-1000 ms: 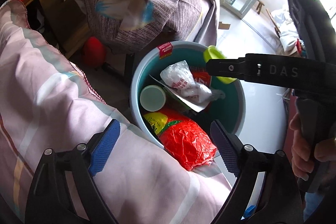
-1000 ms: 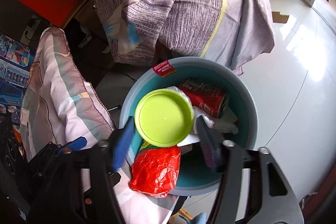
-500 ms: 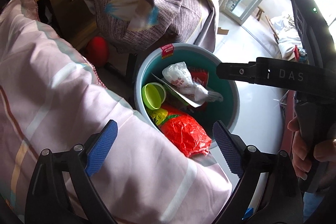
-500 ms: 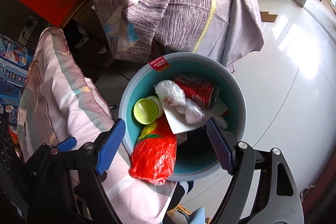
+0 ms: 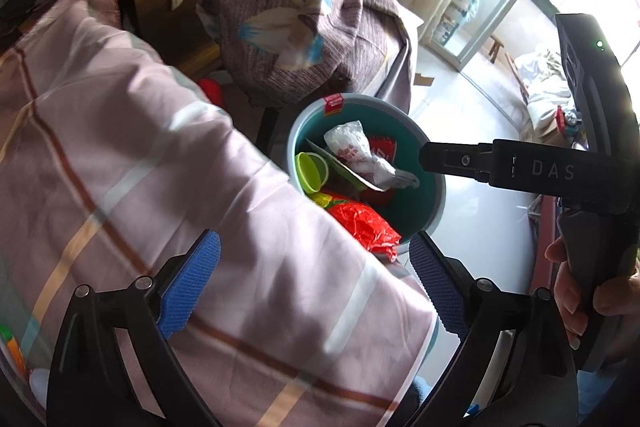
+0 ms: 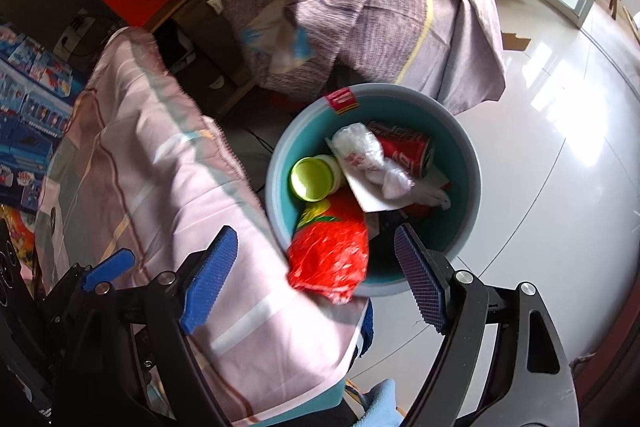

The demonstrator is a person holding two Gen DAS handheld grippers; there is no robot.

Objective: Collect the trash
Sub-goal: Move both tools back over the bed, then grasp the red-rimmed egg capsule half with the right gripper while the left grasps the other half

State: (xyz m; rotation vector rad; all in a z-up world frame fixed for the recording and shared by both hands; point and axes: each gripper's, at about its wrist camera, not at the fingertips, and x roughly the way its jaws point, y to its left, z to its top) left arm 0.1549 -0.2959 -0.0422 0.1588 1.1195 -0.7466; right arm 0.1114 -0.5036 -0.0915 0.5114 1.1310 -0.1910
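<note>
On the white floor (image 6: 560, 147) our bin (image 6: 474, 183) holds a can (image 6: 404, 149), bottle (image 6: 314, 179) and wrappers (image 6: 330, 255). Both grippers' fingers (image 6: 210, 281) are spread, empty; we see no more trash.

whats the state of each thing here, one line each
left hand-held gripper: open, holding nothing
right hand-held gripper: open, holding nothing
teal bin: upright, uncovered, trash inside
green-lidded container: on its side in the bin, lid on
red soda can: lying on its side in the bin
clear plastic bag: crumpled
red wrapper: crumpled, poking over the bin rim
</note>
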